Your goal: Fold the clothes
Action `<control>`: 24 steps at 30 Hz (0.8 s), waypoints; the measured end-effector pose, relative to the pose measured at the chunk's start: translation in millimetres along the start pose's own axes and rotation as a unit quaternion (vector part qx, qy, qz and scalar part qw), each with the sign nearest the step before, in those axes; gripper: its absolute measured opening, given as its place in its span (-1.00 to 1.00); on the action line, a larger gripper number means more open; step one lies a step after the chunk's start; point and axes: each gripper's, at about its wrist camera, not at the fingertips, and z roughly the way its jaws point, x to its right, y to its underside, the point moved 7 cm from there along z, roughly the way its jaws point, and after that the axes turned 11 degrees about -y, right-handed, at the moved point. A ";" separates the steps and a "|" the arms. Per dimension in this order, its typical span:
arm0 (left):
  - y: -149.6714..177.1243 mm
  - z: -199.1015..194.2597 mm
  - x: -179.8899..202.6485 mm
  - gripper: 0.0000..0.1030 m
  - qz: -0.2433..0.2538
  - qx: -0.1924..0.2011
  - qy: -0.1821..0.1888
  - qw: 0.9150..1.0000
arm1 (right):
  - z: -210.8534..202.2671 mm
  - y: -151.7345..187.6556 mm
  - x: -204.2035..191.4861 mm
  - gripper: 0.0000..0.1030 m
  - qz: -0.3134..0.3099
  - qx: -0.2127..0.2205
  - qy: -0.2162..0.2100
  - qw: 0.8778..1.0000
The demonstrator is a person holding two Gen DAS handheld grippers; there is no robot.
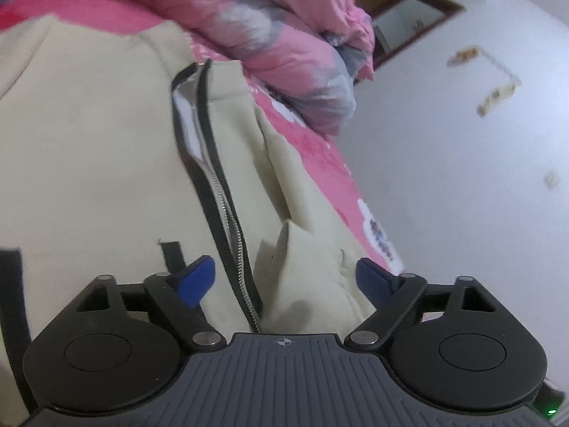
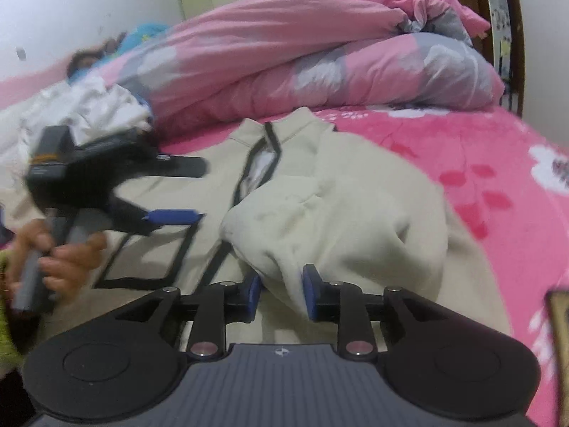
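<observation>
— Where do we have the cream zip-up jacket (image 2: pixel 355 192)?
— Flat on the pink floral bedsheet (image 2: pixel 480 163), one sleeve (image 2: pixel 320 220) folded over its front, the pink duvet (image 2: pixel 302 64) behind it.
— And our tongs?
— Our left gripper (image 1: pixel 284 277) gapes wide over the zipper (image 1: pixel 231 220), holding nothing. Our right gripper (image 2: pixel 281 291) pinches the sleeve's cuff between its blue pads.

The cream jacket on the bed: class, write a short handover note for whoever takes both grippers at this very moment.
Left gripper: open, hovering over the zip, holding nothing.
Right gripper: the end of a sleeve lies between its pads; whether they grip it is unclear.
Jacket: front up on the pink sheet, collar towards the duvet.
Done: that sleeve is folded across the front.
Left: probably the other side, then folding the body.
</observation>
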 end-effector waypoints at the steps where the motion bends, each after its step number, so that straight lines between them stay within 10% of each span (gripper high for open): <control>1: -0.4 3.7 4.4 0.65 0.018 -0.004 -0.009 1.000 | -7.1 4.5 -0.1 -0.38 0.014 0.012 -0.010 1.000; 11: 20.5 30.3 41.0 0.65 0.158 -0.054 -0.054 0.985 | -61.6 57.0 33.7 -0.34 0.201 0.155 -0.079 0.964; 18: 40.6 17.2 41.3 0.13 0.224 -0.035 -0.091 0.970 | -58.7 77.2 39.9 -0.26 0.251 0.178 -0.091 0.947; 24: 49.2 1.6 48.0 -0.56 0.254 -0.002 -0.111 0.961 | -64.8 85.3 32.4 -0.11 0.225 0.160 -0.048 0.960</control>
